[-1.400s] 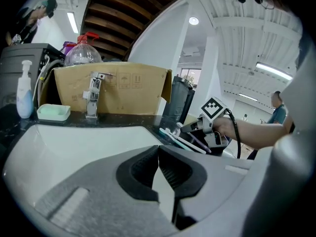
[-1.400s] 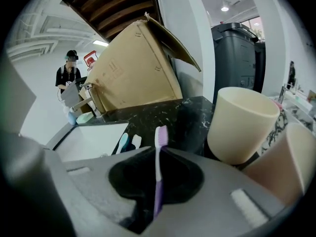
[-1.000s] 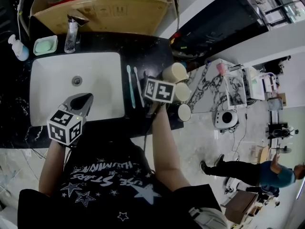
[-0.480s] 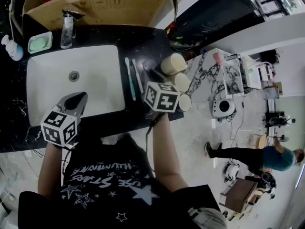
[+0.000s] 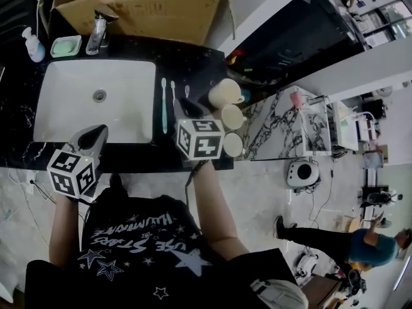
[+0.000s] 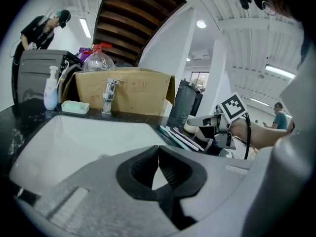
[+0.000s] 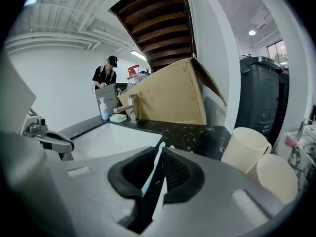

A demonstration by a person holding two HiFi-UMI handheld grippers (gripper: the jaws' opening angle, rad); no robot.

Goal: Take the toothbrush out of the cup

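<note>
Right gripper view: my right tongs (image 7: 159,151) are closing on the teal toothbrush (image 7: 152,169). The handle runs lengthwise between the pads so it can't swivel. It's clear of the cups (image 7: 245,149), which sit off to the right, so I'd call the pull-out done.

Left gripper view: left tongs (image 6: 158,149) are closed with nothing in them, parked over the sink (image 6: 74,137) (out of the way, I reckon).

Head view: other brushes (image 5: 163,105) lie on the counter (image 5: 193,69) by the sink's edge. My right tongs are just beside them, probably so this one joins the row.
</note>
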